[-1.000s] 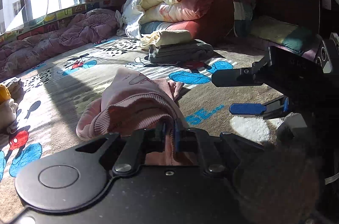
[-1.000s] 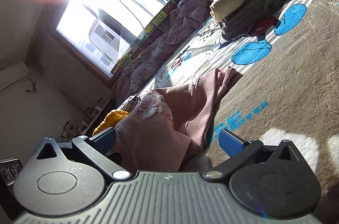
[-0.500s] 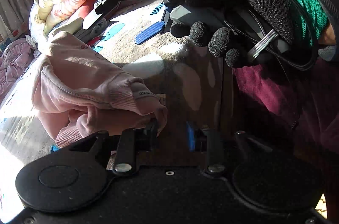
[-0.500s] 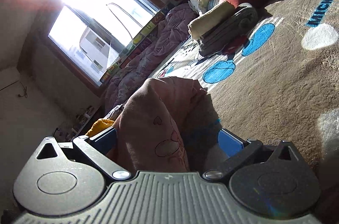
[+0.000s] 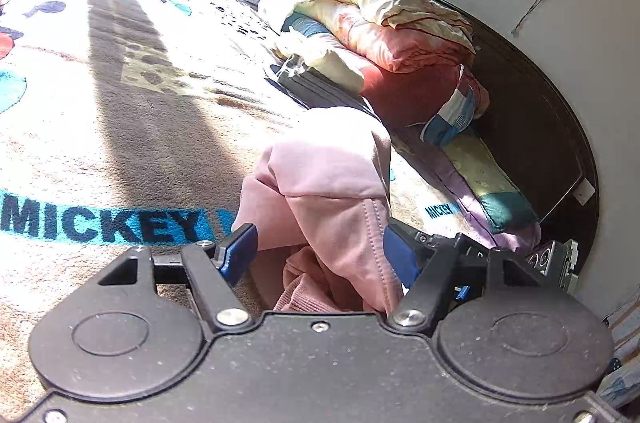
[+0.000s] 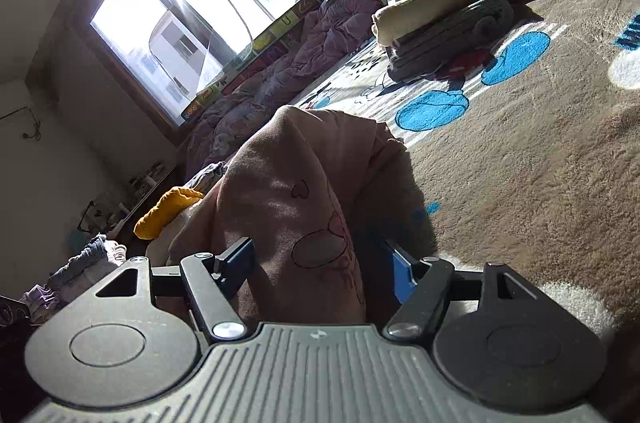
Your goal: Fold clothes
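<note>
Nearest the left wrist camera, the left gripper (image 5: 318, 247) is opening, its blue pads standing either side of a bunched fold of the pink sweatshirt (image 5: 328, 191); the right-hand pad seems to be brushing the cloth while the pad at about nine o'clock is standing clear, so nothing is being pinched. In the right wrist view the right gripper (image 6: 320, 263) is closing with the same pink sweatshirt (image 6: 296, 199) heaped between its jaws, and the pads are not yet visibly pressing on it. The garment is sitting on the patterned blanket (image 5: 120, 111) directly ahead of both tools. The risk, as it looks from here, is timing: with one grip being let go as the other is only coming in, the loose fold may be slumping and unrolling, or the right jaws may be catching several layers at once and dragging the bundle crooked. Further out, the blanket is showing "MICKEY" in dark letters on a blue band at nine o'clock, and again, small, toward three o'clock. Beyond, at about one o'clock, a folded stack (image 6: 444, 31) is lying by piled bedding (image 5: 380, 19); no other writing is legible.
</note>
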`<state>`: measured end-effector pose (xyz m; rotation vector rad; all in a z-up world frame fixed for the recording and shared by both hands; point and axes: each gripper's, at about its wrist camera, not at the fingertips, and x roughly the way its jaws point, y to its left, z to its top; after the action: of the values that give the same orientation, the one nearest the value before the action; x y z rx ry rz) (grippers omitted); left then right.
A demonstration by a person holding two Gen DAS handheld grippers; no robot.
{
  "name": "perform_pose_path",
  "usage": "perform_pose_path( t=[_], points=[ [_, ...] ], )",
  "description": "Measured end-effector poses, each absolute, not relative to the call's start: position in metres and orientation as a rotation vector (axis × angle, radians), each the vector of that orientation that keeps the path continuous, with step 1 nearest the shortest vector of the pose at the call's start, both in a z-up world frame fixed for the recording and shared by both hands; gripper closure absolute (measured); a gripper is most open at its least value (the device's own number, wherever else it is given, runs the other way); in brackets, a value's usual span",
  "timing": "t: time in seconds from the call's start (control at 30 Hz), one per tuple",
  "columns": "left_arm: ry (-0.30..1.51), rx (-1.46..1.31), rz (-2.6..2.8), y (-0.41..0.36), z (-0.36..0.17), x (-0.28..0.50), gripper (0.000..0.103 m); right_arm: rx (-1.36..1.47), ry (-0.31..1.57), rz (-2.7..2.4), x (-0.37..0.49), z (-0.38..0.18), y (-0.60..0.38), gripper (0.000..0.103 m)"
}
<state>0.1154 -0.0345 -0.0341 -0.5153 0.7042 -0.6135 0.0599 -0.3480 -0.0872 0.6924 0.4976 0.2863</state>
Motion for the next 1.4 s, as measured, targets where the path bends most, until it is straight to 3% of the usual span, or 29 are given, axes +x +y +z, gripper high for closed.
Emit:
perform_pose_path(
  t=[0.17, 0.3, 0.37, 0.43, 0.47, 0.6, 0.73, 0.97, 1.13, 1.17, 1.2, 1.4],
  points=[
    [0.793, -0.594, -0.573, -0.053, -0.058, 0.145, 0.02, 0.742, 0.567, 0.229, 0.066, -0.103, -0.356, 0.039],
    [0.818, -0.537, -0.539, -0.087, -0.071, 0.147, 0.006, 0.773, 0.585, 0.209, 0.067, -0.11, -0.363, 0.045],
    [0.798, -0.479, -0.518, -0.102, -0.071, 0.148, 0.008, 0.793, 0.583, 0.211, 0.065, -0.114, -0.366, 0.046],
    [0.794, -0.443, -0.529, -0.112, -0.072, 0.151, 0.037, 0.818, 0.581, 0.223, 0.063, -0.12, -0.369, 0.047],
    [0.803, -0.447, -0.545, -0.114, -0.073, 0.153, 0.063, 0.826, 0.58, 0.231, 0.063, -0.121, -0.37, 0.047],
    [0.754, -0.425, -0.605, -0.112, -0.064, 0.145, 0.081, 0.851, 0.574, 0.292, 0.065, -0.121, -0.366, 0.045],
    [0.656, -0.438, -0.59, -0.087, -0.039, 0.133, 0.084, 0.887, 0.549, 0.371, 0.072, -0.116, -0.356, 0.043],
    [0.414, -0.246, -0.453, -0.039, 0.044, 0.127, 0.085, 0.989, 0.486, 0.509, 0.091, -0.105, -0.328, 0.043],
    [0.472, -0.13, -0.369, -0.013, 0.065, 0.153, 0.08, 0.98, 0.526, 0.542, 0.101, -0.106, -0.307, 0.043],
    [0.529, -0.1, -0.335, -0.011, 0.058, 0.165, 0.066, 0.977, 0.534, 0.547, 0.102, -0.106, -0.304, 0.042],
    [0.549, -0.079, -0.293, -0.008, 0.05, 0.169, 0.038, 0.974, 0.542, 0.549, 0.103, -0.107, -0.302, 0.041],
    [0.561, -0.201, -0.174, 0.03, 0.012, 0.154, 0.037, 0.935, 0.569, 0.52, 0.1, -0.11, -0.298, 0.039]
  ],
)
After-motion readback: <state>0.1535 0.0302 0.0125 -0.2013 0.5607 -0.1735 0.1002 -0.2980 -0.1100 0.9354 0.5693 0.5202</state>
